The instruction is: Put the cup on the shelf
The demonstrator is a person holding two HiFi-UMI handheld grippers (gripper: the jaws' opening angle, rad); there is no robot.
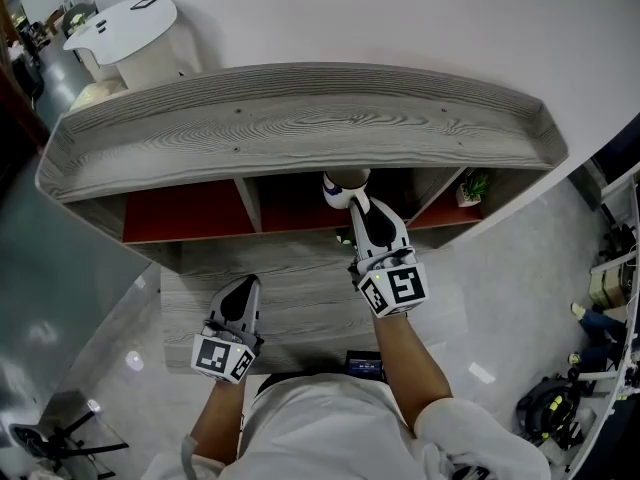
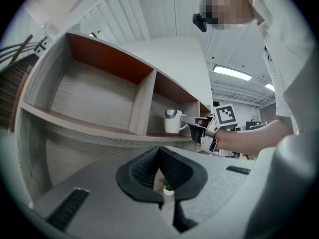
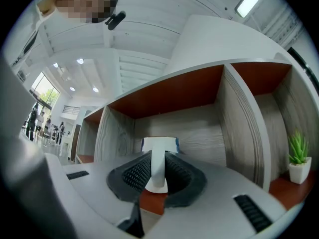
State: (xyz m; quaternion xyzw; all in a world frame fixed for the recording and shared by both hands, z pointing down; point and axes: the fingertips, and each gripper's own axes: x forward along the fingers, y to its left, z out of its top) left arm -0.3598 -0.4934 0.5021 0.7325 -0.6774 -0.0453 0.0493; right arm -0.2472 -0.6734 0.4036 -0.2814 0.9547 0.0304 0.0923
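Observation:
A white cup with a blue pattern near its rim stands upright at the front of the middle compartment of the grey wooden shelf. Its base is at the red compartment floor; whether it rests there I cannot tell. My right gripper is shut on the cup's handle. Lower left, over the grey board in front of the shelf, my left gripper is shut with nothing in it.
A small potted plant stands in the right compartment. The left compartment holds nothing. A black device lies at the near edge of the lower grey board. A white round table is far left, with clutter on the floor at right.

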